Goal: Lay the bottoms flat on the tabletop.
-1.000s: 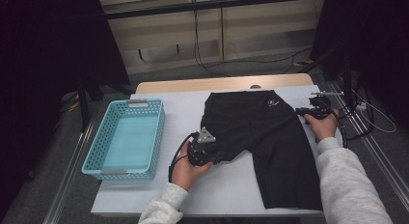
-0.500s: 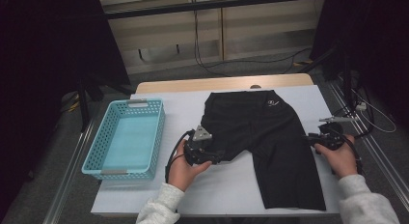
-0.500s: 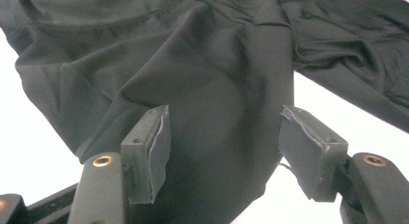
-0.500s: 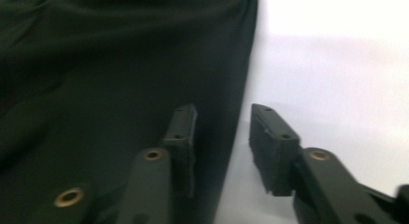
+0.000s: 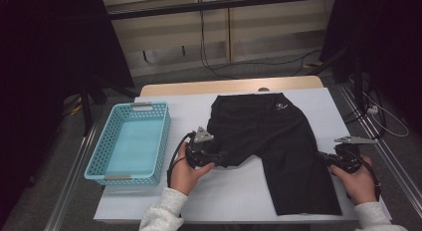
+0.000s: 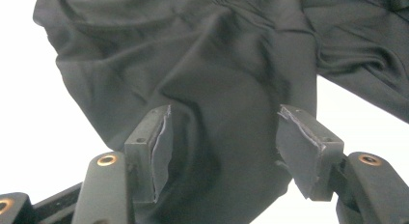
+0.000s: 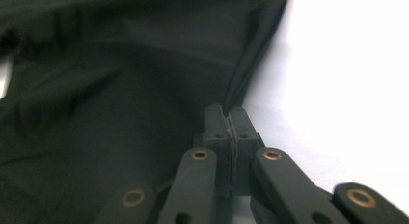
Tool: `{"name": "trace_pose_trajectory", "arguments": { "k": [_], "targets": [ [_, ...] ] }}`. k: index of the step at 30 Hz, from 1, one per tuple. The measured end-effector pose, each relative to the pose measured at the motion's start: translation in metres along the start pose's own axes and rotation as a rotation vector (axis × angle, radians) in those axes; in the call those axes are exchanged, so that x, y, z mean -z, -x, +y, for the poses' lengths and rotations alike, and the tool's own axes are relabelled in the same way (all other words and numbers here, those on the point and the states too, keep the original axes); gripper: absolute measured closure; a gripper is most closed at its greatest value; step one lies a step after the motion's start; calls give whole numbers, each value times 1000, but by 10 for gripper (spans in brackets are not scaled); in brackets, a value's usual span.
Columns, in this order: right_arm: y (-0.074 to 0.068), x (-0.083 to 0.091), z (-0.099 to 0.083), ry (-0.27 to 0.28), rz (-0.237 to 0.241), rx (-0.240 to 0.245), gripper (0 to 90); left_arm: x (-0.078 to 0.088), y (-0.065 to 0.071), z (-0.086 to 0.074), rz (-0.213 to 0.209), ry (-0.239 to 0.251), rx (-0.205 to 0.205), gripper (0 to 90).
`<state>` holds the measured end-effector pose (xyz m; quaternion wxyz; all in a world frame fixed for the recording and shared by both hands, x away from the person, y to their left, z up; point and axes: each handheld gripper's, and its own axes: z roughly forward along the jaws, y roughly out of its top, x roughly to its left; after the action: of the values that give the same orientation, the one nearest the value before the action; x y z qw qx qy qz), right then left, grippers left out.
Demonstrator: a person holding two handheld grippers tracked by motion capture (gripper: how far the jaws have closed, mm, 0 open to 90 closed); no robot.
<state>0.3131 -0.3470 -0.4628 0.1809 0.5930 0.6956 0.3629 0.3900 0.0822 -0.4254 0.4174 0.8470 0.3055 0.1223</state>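
Black stretchy shorts [image 5: 268, 141] lie flat beside the blue plastic basket [image 5: 130, 141]. The right gripper [image 7: 226, 119] has slid down the shorts' side and just pinched their edge, ready to fold. The left gripper [image 6: 224, 137] has its jaws spread apart over the short leg, not squeezing.

I have the shorts [image 5: 271, 141] lying flat on the table [image 5: 234, 191], waistband at the far side, legs toward me. The basket [image 5: 130, 141] sits on the table to their left, apart from them. My left gripper [image 5: 219, 156] is between basket and shorts, at the hem of the left leg. My right gripper [image 5: 326, 159] is at the outer edge of the right leg, near the table's right side.
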Motion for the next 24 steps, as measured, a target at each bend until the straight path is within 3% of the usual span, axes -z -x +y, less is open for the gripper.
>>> {"name": "trace_pose_trajectory", "arguments": {
  "k": [3,8,16,24],
  "targets": [
    [6,7,3,41,-30,8,893,4,-4,0,5,8,19,369],
    [-1,9,9,72,-2,48,675,8,-9,-4,14,2,45,304],
    [-29,1,21,102,51,132,434,15,-11,-5,0,24,68,211],
    [-63,-10,26,102,87,218,248,18,-14,-9,5,7,46,147]
  ]
}}
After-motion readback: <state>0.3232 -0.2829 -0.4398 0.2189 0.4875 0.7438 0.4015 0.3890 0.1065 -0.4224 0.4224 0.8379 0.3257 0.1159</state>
